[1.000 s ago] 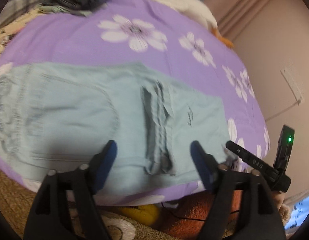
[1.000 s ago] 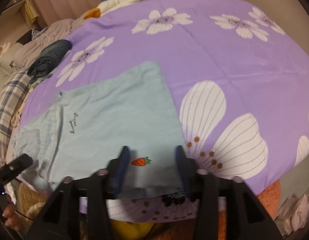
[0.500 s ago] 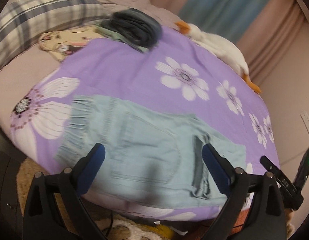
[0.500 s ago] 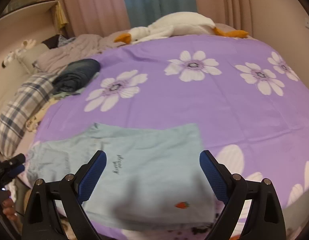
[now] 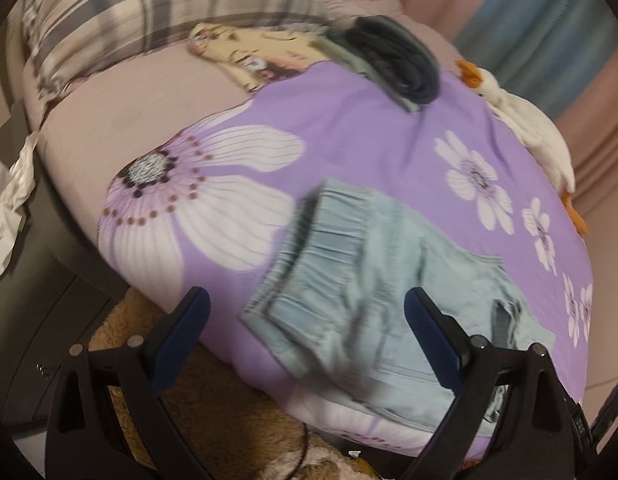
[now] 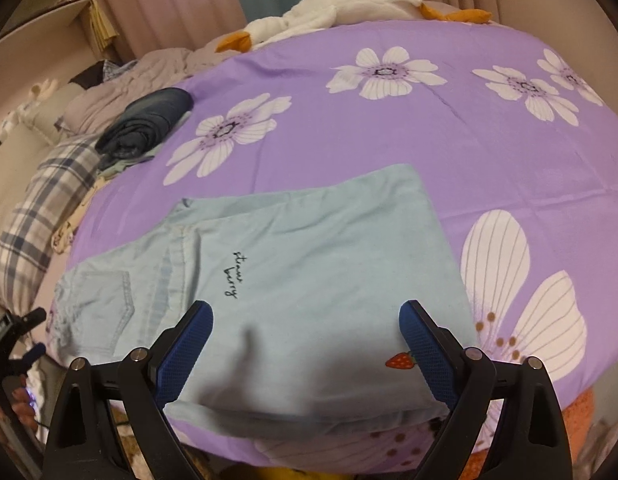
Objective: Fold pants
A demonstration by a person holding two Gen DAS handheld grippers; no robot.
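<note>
**Pants folded once, both grippers free above them**

In the left wrist view, our left gripper point(image 5: 305, 336) was spread wide and held nothing. It hung over the near edge of the bed point(image 5: 349, 128), above the waistband end of the pants point(image 5: 373, 292). The elastic waistband point(image 5: 329, 216) lay gathered toward the big flower on the purple cover, and the picture was blurred, so we could not tell how neatly the layers sat. A dark bundle of clothes point(image 5: 401, 60) and a plush goose point(image 5: 529, 128) lay well apart, at the far side.

In the right wrist view, our right gripper point(image 6: 305, 340) was likewise spread wide and empty, poised over the leg end of the pants point(image 6: 309, 272). The pale blue cloth lay flat near the bed's front edge, one layer over another, with a strawberry patch point(image 6: 399, 360) just beside the right finger.

We judged that a first fold was done and that we stood between folds. The next move would call for lowering each gripper to an end or corner, pinching all layers together, and carrying one end over the other without dragging the lower cloth.
</note>
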